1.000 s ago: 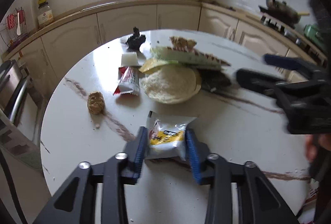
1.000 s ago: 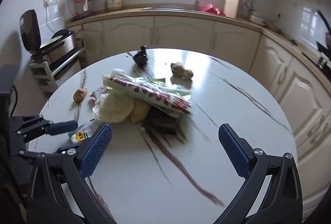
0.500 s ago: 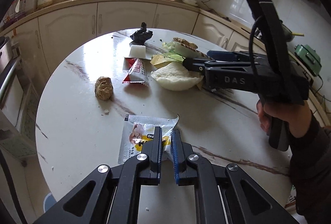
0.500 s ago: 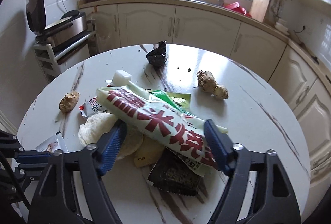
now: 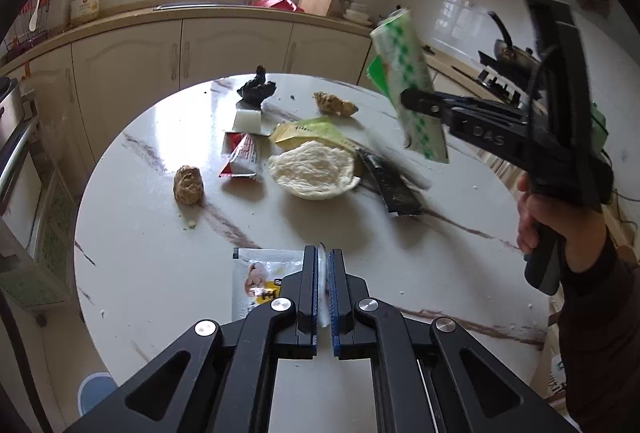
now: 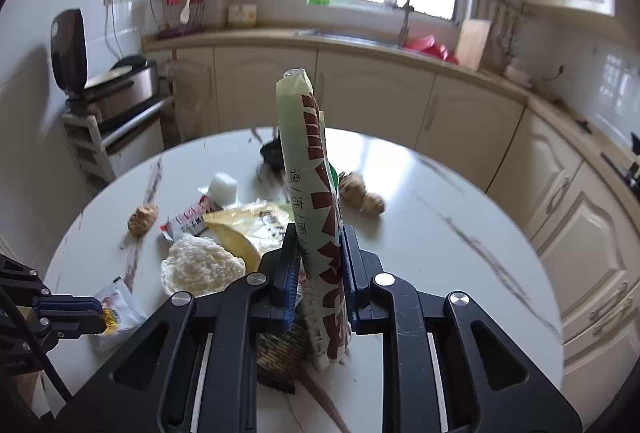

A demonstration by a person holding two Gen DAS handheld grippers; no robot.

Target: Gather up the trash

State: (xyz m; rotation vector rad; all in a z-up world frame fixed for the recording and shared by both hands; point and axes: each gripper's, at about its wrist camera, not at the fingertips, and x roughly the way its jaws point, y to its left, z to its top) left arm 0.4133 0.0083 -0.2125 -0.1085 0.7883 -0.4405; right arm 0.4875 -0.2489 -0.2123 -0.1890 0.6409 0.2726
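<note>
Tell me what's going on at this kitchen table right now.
A person is clearing trash off the round marble table with a handheld gripper in each hand. The left gripper is shut on a small clear snack packet at the near edge. The right gripper is shut on a long red-and-green wrapper, lifted above the other wrappers and food scraps on the table.

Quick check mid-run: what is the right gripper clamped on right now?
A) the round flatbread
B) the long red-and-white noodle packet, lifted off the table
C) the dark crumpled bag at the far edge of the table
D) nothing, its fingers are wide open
B: the right gripper has both pads pressed on the long noodle packet, which stands upright above the table.
</note>
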